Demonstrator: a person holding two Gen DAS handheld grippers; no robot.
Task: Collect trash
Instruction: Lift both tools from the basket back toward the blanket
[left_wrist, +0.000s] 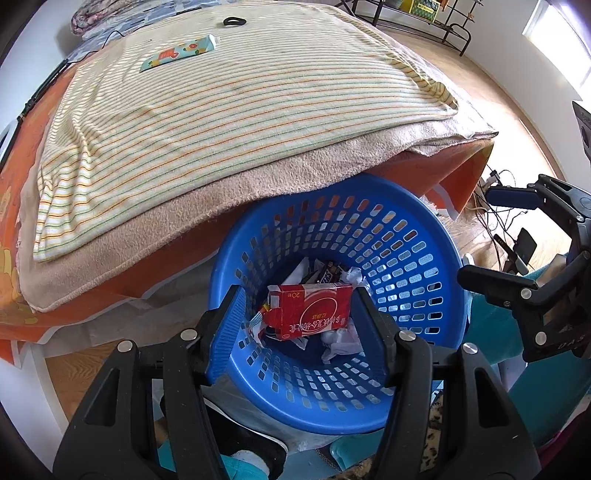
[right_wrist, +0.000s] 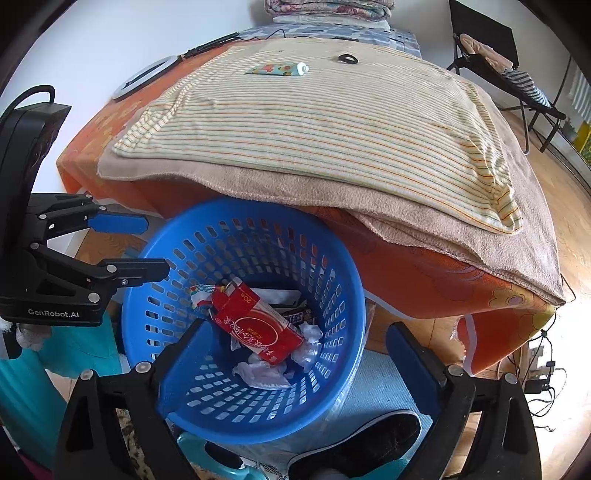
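A blue perforated basket (left_wrist: 417, 236) (right_wrist: 166, 236) stands on the floor against the bed. Inside lie a red carton (left_wrist: 310, 310) (right_wrist: 255, 325), crumpled white paper (left_wrist: 340, 339) (right_wrist: 262, 373) and a Snickers wrapper (right_wrist: 295, 315). My left gripper (left_wrist: 299, 325) is open and empty right above the basket; it also shows in the right wrist view (right_wrist: 144, 245). My right gripper (right_wrist: 291, 369) is open and empty over the basket's near rim; it shows at the right of the left wrist view (left_wrist: 491, 236). A colourful tube (left_wrist: 177, 53) (right_wrist: 280, 69) and a black hair tie (left_wrist: 233, 22) (right_wrist: 347, 59) lie on the bed.
The bed carries a striped cloth (left_wrist: 221, 110) (right_wrist: 332, 133) over a tan blanket (left_wrist: 155, 240) and an orange sheet (right_wrist: 424, 280). Cables and chargers (left_wrist: 513, 236) lie on the wooden floor. A black shoe (right_wrist: 369, 443) sits below the basket. A chair (right_wrist: 517, 85) stands at the far right.
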